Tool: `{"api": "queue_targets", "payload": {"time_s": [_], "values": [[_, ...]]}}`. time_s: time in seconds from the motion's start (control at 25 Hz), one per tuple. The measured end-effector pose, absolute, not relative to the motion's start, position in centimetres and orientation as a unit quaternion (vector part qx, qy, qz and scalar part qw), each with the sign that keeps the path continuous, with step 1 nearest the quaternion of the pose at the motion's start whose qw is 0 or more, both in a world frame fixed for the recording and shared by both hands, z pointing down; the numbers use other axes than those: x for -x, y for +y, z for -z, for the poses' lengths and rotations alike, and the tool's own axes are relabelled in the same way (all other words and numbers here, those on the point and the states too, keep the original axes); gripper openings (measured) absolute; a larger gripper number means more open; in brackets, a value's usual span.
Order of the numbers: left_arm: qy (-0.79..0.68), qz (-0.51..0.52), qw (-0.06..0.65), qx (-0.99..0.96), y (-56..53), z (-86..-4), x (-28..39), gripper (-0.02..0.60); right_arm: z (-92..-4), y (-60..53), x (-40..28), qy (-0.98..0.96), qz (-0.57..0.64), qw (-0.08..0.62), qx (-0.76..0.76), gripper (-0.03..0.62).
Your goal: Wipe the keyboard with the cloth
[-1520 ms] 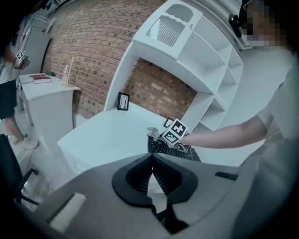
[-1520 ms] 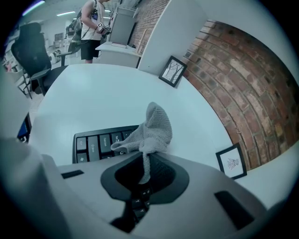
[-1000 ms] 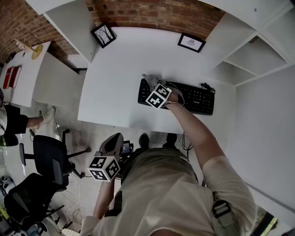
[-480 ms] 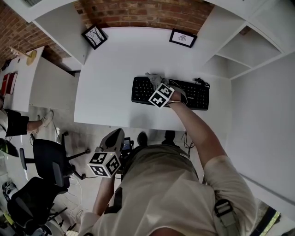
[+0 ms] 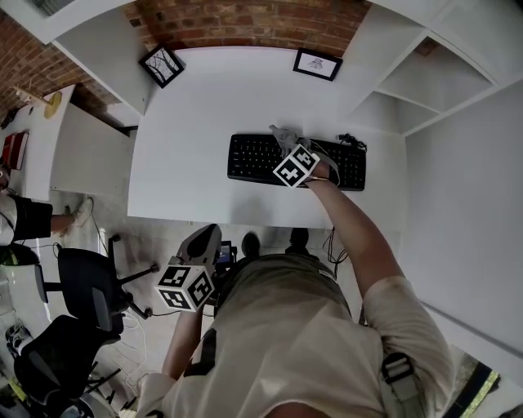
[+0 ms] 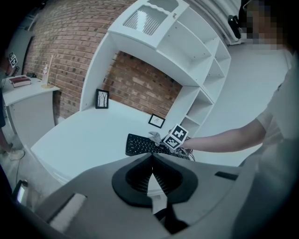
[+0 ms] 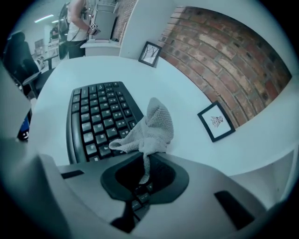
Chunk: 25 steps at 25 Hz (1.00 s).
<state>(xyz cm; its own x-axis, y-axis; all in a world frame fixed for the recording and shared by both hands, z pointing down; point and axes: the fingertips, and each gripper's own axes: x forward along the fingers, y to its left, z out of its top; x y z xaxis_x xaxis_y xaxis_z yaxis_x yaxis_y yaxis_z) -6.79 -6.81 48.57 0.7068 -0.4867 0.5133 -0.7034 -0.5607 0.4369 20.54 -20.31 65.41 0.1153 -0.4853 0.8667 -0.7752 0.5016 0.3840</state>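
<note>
Right gripper (image 7: 142, 161) clamped the cloth (image 7: 152, 123), seemingly mid-wipe on the keyboard (image 7: 93, 116) just ahead; next move probably needed sweeping keys to its left.

A red brick wall (image 5: 245, 20) runs along the far side behind a white rectangular worktop (image 5: 212, 106). White open shelves (image 5: 433, 73) stand right. Black swivel office chairs (image 5: 82, 282) sit near left on pale floor (image 5: 139, 241).

White table (image 5: 204, 106) stands against a brick wall (image 5: 245, 24), one framed picture (image 5: 161, 65) at its rear left, a second framed picture (image 5: 317, 64) rear right. Black office chairs (image 5: 82, 282) stand to its left, white shelving (image 5: 425, 82) to its right.
</note>
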Motion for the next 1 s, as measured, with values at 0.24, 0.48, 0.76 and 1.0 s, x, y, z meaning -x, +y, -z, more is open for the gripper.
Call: {"api": "queue_targets", "payload": {"time_s": [0.24,0.48,0.76,1.0], "values": [[-0.332,-0.174,0.315,-0.872,-6.6,-48.4,6.0,0.003,-65.5,-18.8,-23.3,-0.638,-0.140,0.567,-0.501,0.017],[-0.323,-0.173,0.300,-0.881,-6.8,-47.5,4.5,0.003,-65.4,-17.6,-25.9,-0.630,-0.157,0.556,-0.520,0.017],[-0.318,-0.174,0.295,-0.884,-6.2,-47.0,2.6,0.004,-65.3,-15.9,-29.2,-0.618,-0.170,0.549,-0.536,0.016],[-0.317,-0.173,0.291,-0.886,-5.8,-46.8,1.2,0.005,-65.5,-14.5,-31.6,-0.611,-0.168,0.557,-0.537,0.015]]}}
